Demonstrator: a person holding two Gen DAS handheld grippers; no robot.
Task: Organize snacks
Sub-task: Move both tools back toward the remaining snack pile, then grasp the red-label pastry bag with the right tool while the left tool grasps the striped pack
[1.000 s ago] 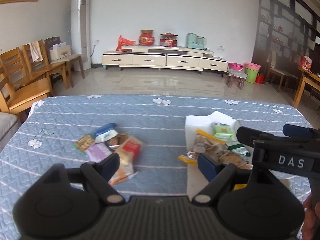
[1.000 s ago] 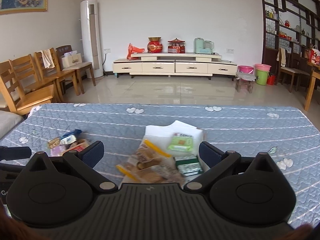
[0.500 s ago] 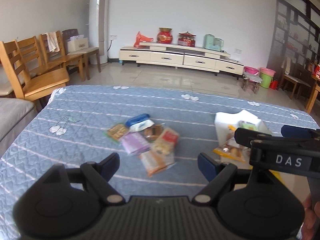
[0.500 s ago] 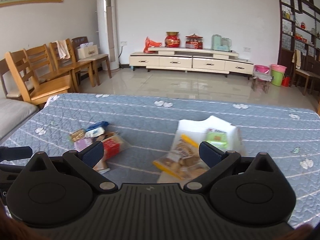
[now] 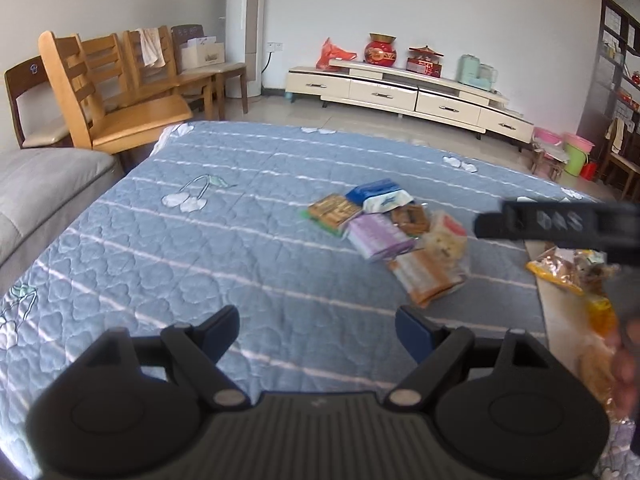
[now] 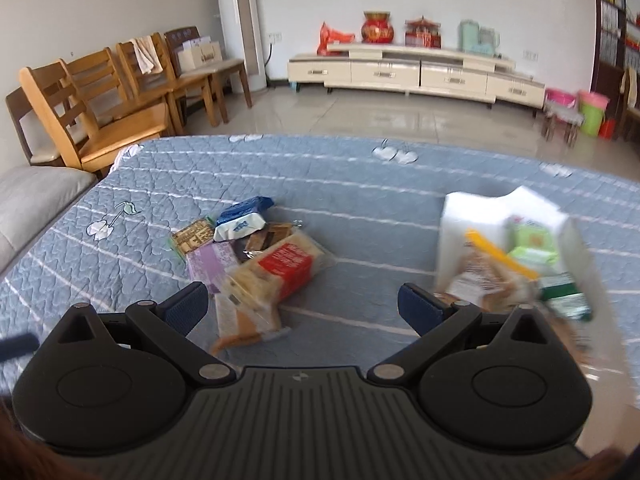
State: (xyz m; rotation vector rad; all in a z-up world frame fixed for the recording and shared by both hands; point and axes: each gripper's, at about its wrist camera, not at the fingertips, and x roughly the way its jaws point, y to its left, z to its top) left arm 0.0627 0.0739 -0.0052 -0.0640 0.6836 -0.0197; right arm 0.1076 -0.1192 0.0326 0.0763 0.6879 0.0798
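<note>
Matt quilted cloth [image 6: 360,184] covers the table, glossy plastic wrappers [image 6: 280,272] crinkle at its centre, and at ten o'clock stand smooth varnished wooden chairs [image 6: 92,116] on shiny floor tiles [image 6: 400,116].

Right of the snack pile [image 6: 256,264], the white box [image 6: 516,236] is smeared by motion blur, so the print on its packets cannot be read (only green, yellow and brown patches show). In the left wrist view the same box is cut off by the picture's right edge, partly hidden behind the blurred right gripper [image 5: 560,226]. Labels on the pile's wrappers are too small to read.
</note>
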